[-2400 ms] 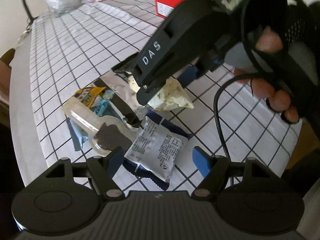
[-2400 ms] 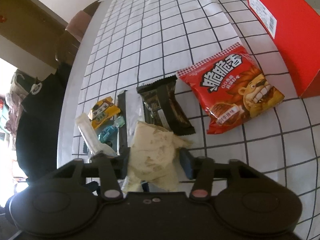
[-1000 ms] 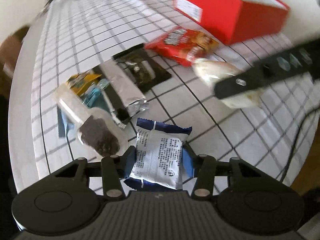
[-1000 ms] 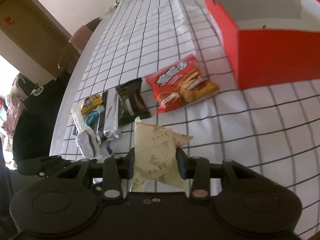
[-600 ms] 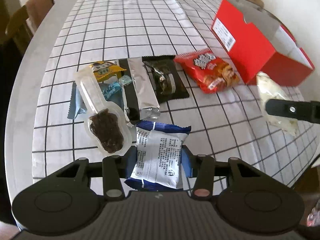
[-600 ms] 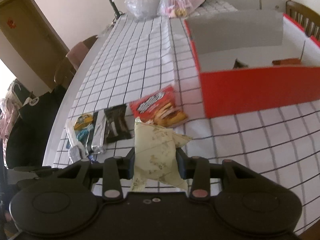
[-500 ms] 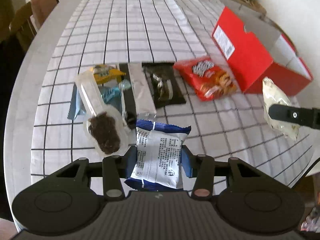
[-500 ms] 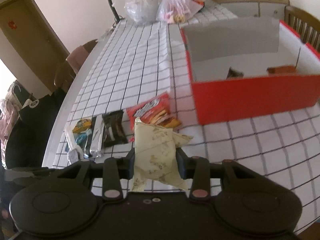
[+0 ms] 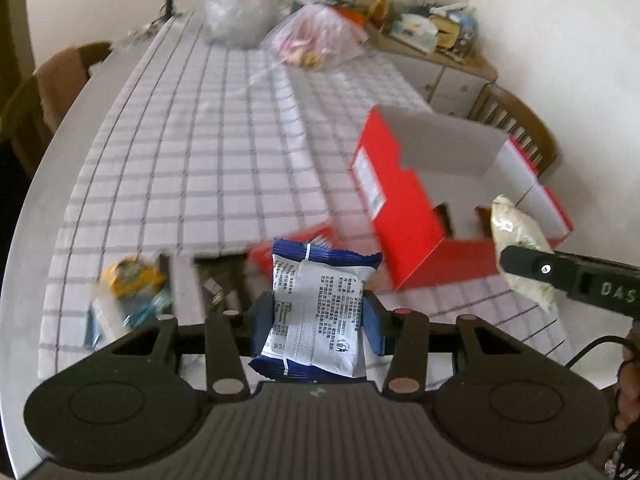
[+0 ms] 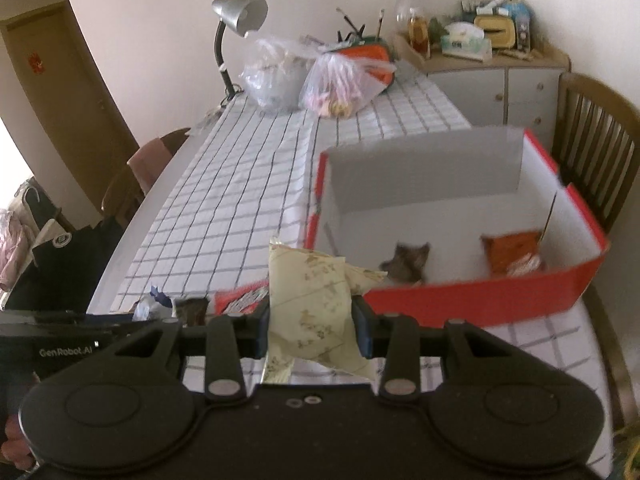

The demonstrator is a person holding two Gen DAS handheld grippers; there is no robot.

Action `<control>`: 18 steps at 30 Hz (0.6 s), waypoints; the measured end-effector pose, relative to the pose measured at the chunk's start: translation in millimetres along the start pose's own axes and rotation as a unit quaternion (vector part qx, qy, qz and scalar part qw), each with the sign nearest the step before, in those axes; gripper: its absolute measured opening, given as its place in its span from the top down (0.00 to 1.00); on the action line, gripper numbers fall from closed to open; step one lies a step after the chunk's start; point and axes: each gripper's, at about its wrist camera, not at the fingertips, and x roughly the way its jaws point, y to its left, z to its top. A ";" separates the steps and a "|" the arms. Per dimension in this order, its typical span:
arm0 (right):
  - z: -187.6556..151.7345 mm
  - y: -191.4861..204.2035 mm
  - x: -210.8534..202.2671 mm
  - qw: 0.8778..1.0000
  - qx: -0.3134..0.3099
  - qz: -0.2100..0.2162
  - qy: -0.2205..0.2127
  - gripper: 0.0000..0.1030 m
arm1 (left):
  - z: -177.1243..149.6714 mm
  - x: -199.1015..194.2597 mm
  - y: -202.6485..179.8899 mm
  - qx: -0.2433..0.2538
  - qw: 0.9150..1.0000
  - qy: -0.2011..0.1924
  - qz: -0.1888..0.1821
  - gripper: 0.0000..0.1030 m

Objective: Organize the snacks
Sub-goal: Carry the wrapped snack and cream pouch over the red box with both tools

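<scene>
**Two packets in the air, several left on the cloth**

Open red cardboard box point(image 10: 472, 300) already holds two packets, one brownish, one orange. Right gripper point(image 10: 312, 330) clamps a cream crinkled pouch point(image 10: 312, 304) just short of the box's near wall. Left gripper point(image 9: 316, 320) pinches a blue-and-white foil packet point(image 9: 316, 304) above the checked tablecloth point(image 9: 200, 160). Blurred wrappers point(image 9: 132, 296) remain on it, unsorted.

A long table point(image 10: 240, 184) under a white grid cloth point(image 9: 192, 152) runs toward pale walls point(image 10: 168, 20). A grey lamp point(image 10: 238, 12) stands at its far left corner. A wooden chair point(image 10: 596, 136) sits at the right edge, another point(image 10: 140, 172), perhaps padded, at the left. A cabinet point(image 10: 504, 84) fills the far corner; a brown door point(image 10: 60, 92) stands left.
</scene>
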 end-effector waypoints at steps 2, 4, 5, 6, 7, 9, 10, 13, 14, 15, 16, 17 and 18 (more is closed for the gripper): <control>8.2 -9.6 -1.7 1.000 -0.007 -0.005 -0.007 0.62 | 11.3 5.3 -18.0 0.013 1.000 -0.004 0.000 0.56; 16.1 -20.3 -2.6 1.000 -0.009 -0.009 -0.012 0.62 | 21.0 11.5 -35.5 0.024 1.000 -0.007 -0.001 0.56; 20.1 -26.5 -2.6 1.000 -0.010 -0.011 -0.014 0.62 | 25.9 13.0 -44.0 0.029 1.000 -0.010 -0.003 0.56; 23.4 -32.4 -2.1 1.000 -0.012 -0.014 -0.016 0.62 | 31.1 14.4 -52.1 0.034 0.999 -0.014 -0.004 0.56; 27.2 -39.1 -1.5 1.000 -0.013 -0.018 -0.019 0.62 | 35.6 16.6 -59.3 0.038 0.999 -0.017 -0.005 0.56; 35.5 -53.5 0.1 0.999 -0.012 -0.024 -0.021 0.62 | 45.2 21.5 -74.2 0.045 0.999 -0.021 -0.005 0.56; 39.2 -60.1 1.0 0.999 -0.012 -0.024 -0.021 0.62 | 50.4 24.9 -81.8 0.048 0.999 -0.023 -0.003 0.56; 49.5 -81.2 4.1 0.999 -0.013 -0.032 -0.023 0.62 | 66.2 36.5 -100.4 0.047 0.999 -0.020 0.002 0.56; 53.0 -88.1 6.3 0.999 -0.012 -0.031 -0.020 0.62 | 71.3 40.4 -106.7 0.048 0.999 -0.017 0.003 0.56; 56.9 -96.2 9.1 0.999 -0.010 -0.034 -0.017 0.62 | 75.3 44.5 -112.5 0.049 0.999 -0.015 0.005 0.56; 59.6 -101.9 11.7 0.999 -0.011 -0.037 -0.015 0.62 | 79.2 48.8 -119.3 0.051 0.999 -0.014 0.009 0.56; 62.3 -107.9 14.9 0.999 -0.013 -0.038 -0.012 0.62 | 82.7 52.9 -125.0 0.052 0.998 -0.013 0.012 0.56; 64.9 -113.7 18.3 0.999 -0.013 -0.041 -0.009 0.62 | 86.6 57.7 -130.6 0.053 0.998 -0.010 0.014 0.56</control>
